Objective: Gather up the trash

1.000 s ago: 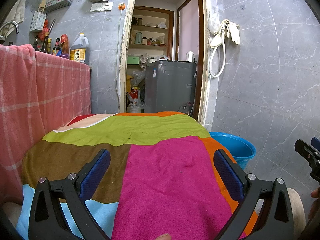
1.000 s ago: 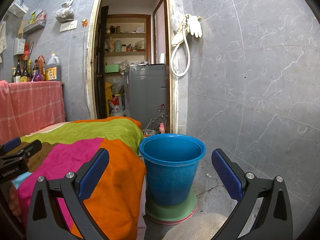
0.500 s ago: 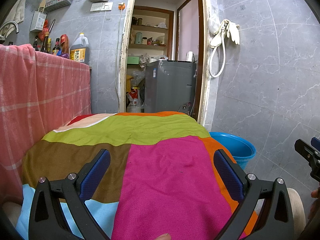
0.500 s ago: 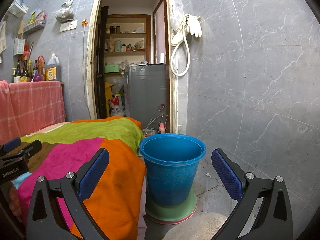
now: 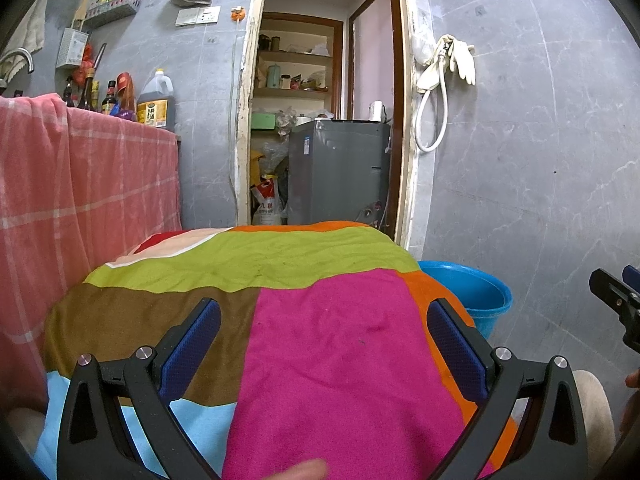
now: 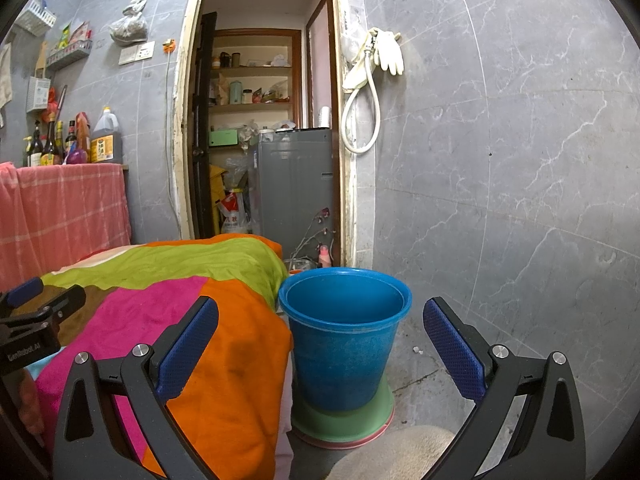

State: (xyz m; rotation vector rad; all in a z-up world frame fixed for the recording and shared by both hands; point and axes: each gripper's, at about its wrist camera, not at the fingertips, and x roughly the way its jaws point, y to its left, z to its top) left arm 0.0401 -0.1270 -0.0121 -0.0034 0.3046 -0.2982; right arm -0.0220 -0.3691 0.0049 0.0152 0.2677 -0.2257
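Blue plastic bucket (image 6: 344,332): sits on a green and pink round base (image 6: 344,424) on the floor, touching the right-hand edge of the colour-block fleece blanket (image 5: 320,344). I'm guessing that's the bin, and it looks empty from here.
Trash: honestly can't spot any on the blanket. Only a tiny pale speck on the floor (image 6: 418,350) beside the bucket, too small to call.
Handling guess: a scrap like that would be light and crushable, so pinch it dead centre, gently. If the bucket needs moving, take the stiff rim; its wall looks smooth and probably slippery.
Left gripper (image 5: 324,344): jaws spread wide, nothing between them, hanging over the blanket's pink patch.
Right gripper (image 6: 320,344): also wide and empty, bucket framed between the blue pads (image 6: 188,346).
Versus a second ago: nothing, both views match and neither gripper has budged.
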